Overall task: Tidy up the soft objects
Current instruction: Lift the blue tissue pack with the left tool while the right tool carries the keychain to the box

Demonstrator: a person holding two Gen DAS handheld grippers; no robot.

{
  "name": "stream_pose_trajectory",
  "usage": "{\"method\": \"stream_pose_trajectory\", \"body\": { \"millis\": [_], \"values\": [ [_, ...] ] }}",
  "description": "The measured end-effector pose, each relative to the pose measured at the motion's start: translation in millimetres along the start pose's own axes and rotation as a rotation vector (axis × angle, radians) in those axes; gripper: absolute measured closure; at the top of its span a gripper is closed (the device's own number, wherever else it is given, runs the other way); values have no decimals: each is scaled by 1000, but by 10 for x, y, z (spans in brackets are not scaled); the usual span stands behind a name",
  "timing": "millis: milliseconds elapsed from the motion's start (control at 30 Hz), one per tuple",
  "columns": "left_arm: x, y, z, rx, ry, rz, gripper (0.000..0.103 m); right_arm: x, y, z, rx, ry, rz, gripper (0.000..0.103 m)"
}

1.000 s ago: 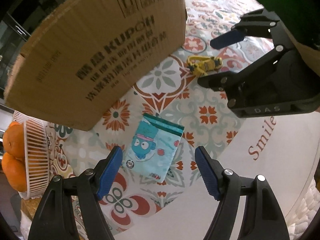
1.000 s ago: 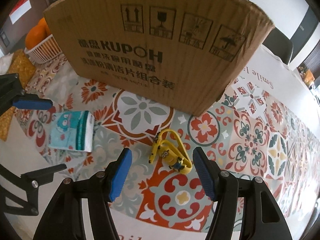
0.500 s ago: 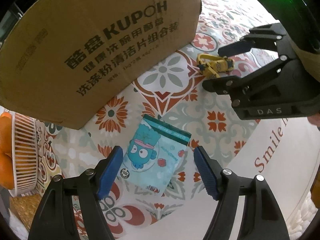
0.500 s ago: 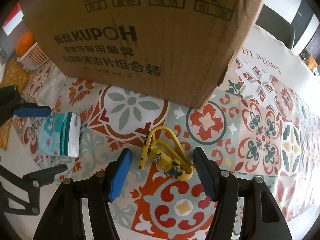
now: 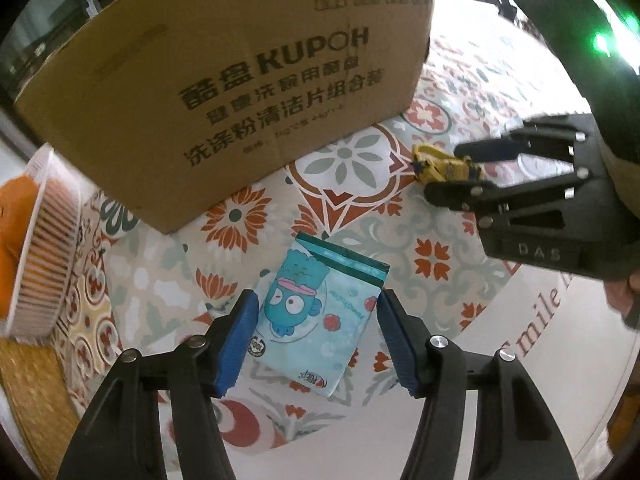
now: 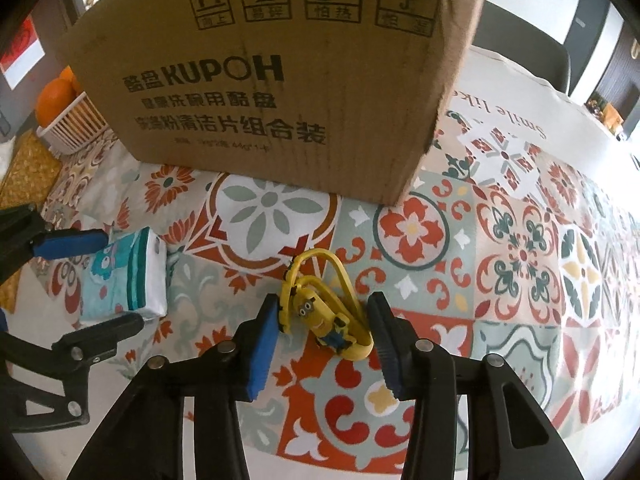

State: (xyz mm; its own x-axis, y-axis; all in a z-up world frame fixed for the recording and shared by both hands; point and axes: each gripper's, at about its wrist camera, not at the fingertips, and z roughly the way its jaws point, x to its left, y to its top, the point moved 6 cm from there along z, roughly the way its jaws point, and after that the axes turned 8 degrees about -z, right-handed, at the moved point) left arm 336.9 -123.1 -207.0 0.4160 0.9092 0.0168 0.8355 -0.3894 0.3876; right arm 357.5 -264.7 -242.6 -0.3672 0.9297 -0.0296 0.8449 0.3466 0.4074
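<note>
A light-blue cartoon tissue pack (image 5: 316, 316) lies flat on the patterned tablecloth. My left gripper (image 5: 316, 338) is open, its blue pads on either side of the pack, close to its edges. The pack also shows in the right wrist view (image 6: 128, 280). A yellow minion toy with looped straps (image 6: 324, 316) lies on the cloth. My right gripper (image 6: 324, 346) is open and straddles it, pads near its sides. The toy shows in the left wrist view (image 5: 444, 168) between the right gripper's fingers.
A large brown cardboard box (image 5: 240, 92) printed KUPOH stands just behind both objects; it also shows in the right wrist view (image 6: 272, 80). A white basket of oranges (image 5: 36, 248) sits at the left, on a woven mat (image 5: 28, 396).
Both grippers have come down and forward. The tissue pack now lies between the left pads and the minion toy between the right pads. Both gaps have narrowed a little.
</note>
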Motion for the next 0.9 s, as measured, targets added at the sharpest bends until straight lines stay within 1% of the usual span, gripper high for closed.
{"method": "stream_pose_trajectory", "body": {
  "millis": [167,267,400,433,467,600,633,767,900],
  "values": [
    [40,-87,-89,-31,-47,-96,43,60,-113,-154,-33,8,52,57],
    [78,-108,-143,-50,-61,-130,43,107,-144,-274,-55,5,66,57],
    [99,-186,-342,-86,-58,-173,43,139,-183,-447,-89,-2,84,57],
    [86,-153,-373,-93,-57,-182,43,159,-190,-503,-101,-5,86,57],
    [95,-154,-415,-101,-56,-191,43,97,-113,-530,-110,-4,87,57],
    [149,-196,-647,-155,-52,-224,43,116,-42,-703,-151,-16,96,57],
    [124,-167,-626,-165,-50,-226,43,123,-37,-747,-160,-19,101,57],
    [116,-103,-759,-214,-26,-235,43,138,-6,-970,-214,-50,116,57],
    [158,-82,-942,-259,-20,-253,43,189,43,-1144,-263,-50,134,57]
  ]
}}
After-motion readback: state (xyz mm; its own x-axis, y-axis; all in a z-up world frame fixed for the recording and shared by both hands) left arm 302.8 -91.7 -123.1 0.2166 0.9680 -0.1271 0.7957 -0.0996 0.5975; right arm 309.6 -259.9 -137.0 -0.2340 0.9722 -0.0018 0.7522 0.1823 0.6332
